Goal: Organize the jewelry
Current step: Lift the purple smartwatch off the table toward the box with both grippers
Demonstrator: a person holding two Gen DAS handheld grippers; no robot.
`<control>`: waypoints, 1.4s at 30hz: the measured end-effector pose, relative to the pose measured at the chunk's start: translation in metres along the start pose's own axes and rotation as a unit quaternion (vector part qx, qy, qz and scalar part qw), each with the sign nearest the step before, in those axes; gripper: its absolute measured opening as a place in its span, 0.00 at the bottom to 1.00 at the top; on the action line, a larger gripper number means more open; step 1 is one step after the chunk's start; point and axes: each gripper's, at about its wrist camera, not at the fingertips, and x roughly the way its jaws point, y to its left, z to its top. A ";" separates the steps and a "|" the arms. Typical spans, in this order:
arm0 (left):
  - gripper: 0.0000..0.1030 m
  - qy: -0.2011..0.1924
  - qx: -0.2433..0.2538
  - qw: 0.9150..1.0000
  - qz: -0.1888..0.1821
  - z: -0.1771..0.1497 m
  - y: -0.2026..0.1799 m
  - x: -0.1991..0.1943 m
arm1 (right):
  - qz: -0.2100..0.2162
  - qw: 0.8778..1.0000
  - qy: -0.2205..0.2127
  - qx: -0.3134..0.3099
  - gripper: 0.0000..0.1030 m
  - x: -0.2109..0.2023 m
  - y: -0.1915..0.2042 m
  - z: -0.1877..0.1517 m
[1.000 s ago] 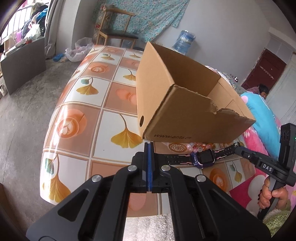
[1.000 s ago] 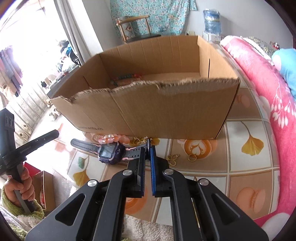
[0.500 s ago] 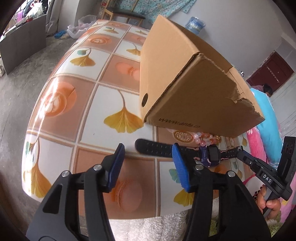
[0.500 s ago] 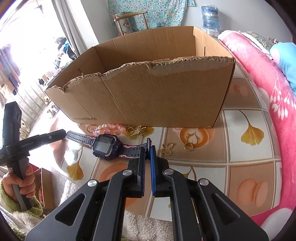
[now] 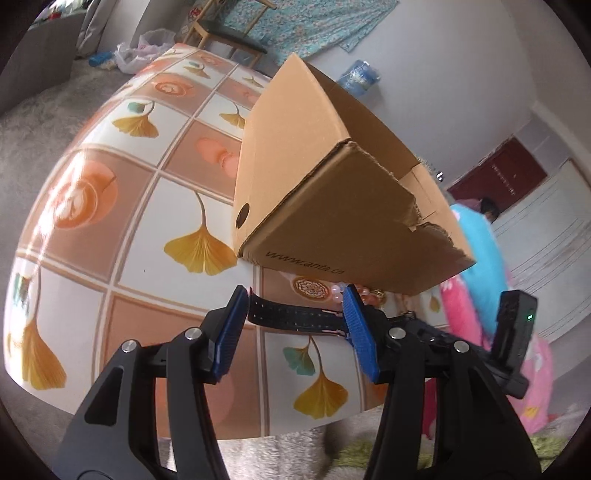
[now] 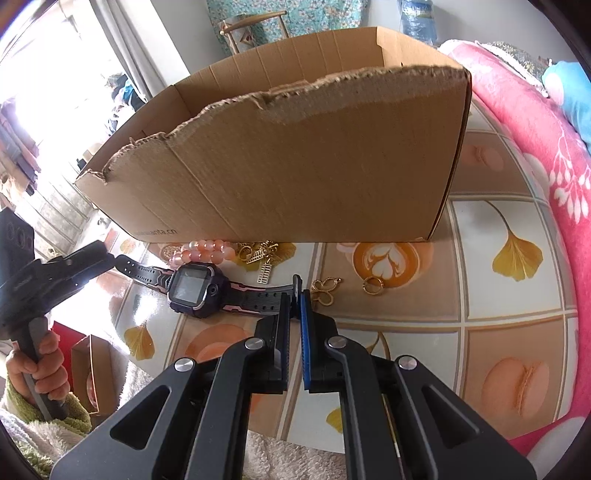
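A black and purple smartwatch lies on the tiled table in front of a torn cardboard box. My right gripper is shut on one strap end. In the left wrist view the other strap lies between the blue pads of my left gripper, which is open and not pressing on it. A pink bead bracelet lies against the foot of the box, with gold earrings beside it. A gold butterfly piece and a gold ring lie right of the watch.
The table's near edge runs just below both grippers, over a fluffy rug. A pink blanket lies on the right. A person's hand holds the left tool. A wooden chair and a water bottle stand behind the box.
My left gripper went from shut on the strap end to open and let it go, then rolled and tilted down. My right gripper sank, lowering the watch to the table.
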 end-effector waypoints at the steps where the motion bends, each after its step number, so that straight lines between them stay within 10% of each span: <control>1: 0.49 -0.003 -0.014 1.000 -0.017 0.000 0.004 -0.002 | 0.001 1.000 0.000 0.001 0.05 0.001 -0.001 0.001; 23: 0.41 0.018 -0.076 0.994 -0.072 0.002 0.028 0.004 | -0.014 1.000 0.004 -0.002 0.05 0.006 0.005 0.002; 32: 0.58 0.050 0.069 0.996 -0.001 -0.007 -0.021 0.013 | -0.019 1.000 0.004 -0.004 0.05 0.007 0.007 0.002; 42: 0.58 0.095 0.233 0.958 0.139 -0.022 -0.058 0.038 | -0.022 1.000 0.002 -0.006 0.05 0.007 0.010 0.001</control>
